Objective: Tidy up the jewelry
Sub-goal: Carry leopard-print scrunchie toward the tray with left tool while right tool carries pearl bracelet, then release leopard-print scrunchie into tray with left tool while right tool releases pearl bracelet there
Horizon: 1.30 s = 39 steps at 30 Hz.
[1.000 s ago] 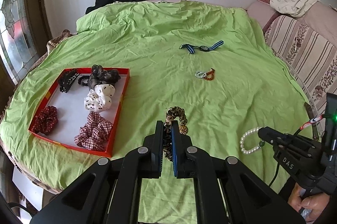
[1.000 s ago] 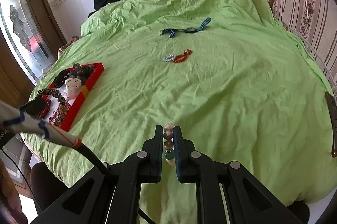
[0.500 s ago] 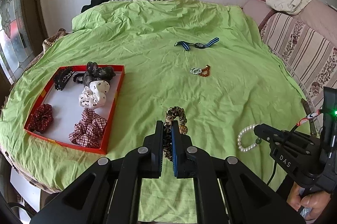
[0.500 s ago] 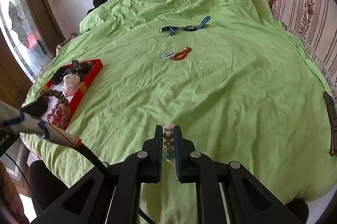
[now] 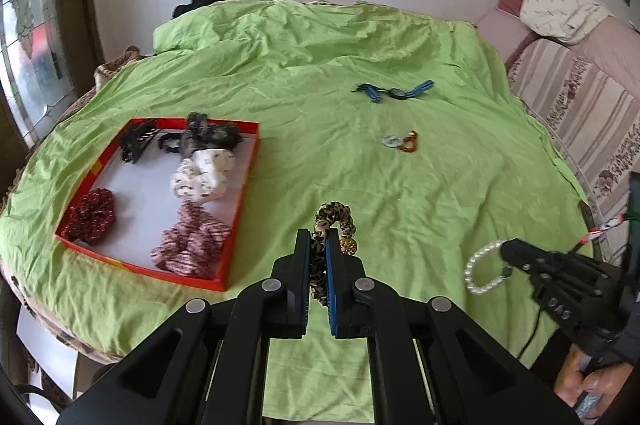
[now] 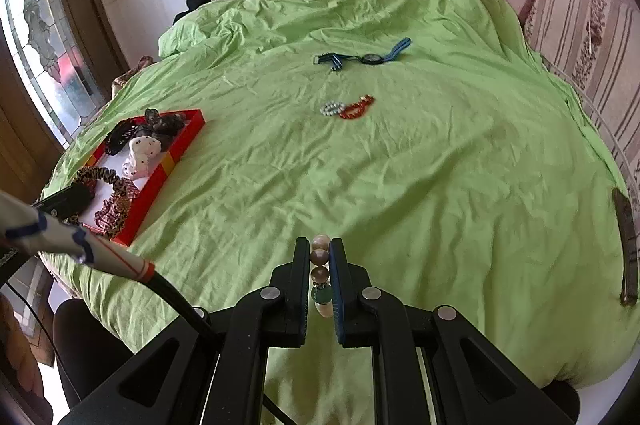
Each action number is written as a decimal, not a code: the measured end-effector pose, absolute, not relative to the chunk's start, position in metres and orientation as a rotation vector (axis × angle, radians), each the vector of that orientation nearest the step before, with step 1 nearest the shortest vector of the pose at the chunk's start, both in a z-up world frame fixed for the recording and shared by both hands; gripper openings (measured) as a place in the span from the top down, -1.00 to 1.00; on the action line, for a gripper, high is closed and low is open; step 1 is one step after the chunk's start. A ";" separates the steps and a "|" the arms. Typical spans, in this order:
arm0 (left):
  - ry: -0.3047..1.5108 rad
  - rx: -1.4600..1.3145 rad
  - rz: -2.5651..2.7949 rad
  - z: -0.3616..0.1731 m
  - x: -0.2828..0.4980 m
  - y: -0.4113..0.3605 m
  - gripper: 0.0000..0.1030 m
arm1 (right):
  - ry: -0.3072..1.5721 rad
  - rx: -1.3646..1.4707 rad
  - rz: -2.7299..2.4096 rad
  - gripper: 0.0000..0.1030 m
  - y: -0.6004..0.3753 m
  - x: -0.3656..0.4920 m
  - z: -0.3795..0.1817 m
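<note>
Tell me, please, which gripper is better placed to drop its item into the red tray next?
Probably the left. The left gripper is shut on the leopard-print scrunchie, close beside the red tray. The right gripper, shut on the pearl bracelet, is on the far side from the tray.

Bed sheet (image 5: 320, 153): matt green cloth, creased.
Tray (image 5: 240, 203): glossy red card walls, smooth white floor.
Leopard scrunchie (image 5: 334, 219): soft printed cloth, one glittery gold bead.
Pearl bracelet (image 5: 478, 271): glossy white beads.
Left hand-held gripper (image 5: 318, 265): matt black plastic, metal rivets.
Watch (image 6: 368, 59): woven striped strap.
</note>
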<state>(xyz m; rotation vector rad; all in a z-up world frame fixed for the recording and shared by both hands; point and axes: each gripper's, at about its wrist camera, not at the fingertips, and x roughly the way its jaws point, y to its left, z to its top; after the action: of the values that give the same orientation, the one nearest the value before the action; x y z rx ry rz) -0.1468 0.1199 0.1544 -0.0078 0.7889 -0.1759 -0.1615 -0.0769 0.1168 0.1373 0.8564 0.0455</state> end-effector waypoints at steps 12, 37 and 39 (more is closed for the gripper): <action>0.801 -0.081 -0.046 0.161 -0.116 0.244 0.87 | 0.860 0.059 0.148 0.80 -0.036 -0.129 0.137; 1.044 -0.363 0.004 0.079 0.055 0.401 0.88 | 0.913 -0.032 0.630 0.80 0.218 0.002 0.153; 1.056 -0.383 0.021 0.070 0.064 0.409 0.88 | 0.948 0.025 0.681 0.80 0.235 0.011 0.143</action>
<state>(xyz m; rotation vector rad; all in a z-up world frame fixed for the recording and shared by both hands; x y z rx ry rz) 0.0636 0.4093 0.0702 -0.3831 1.0556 0.0215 0.0107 0.2349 0.1428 0.0249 0.9480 0.6805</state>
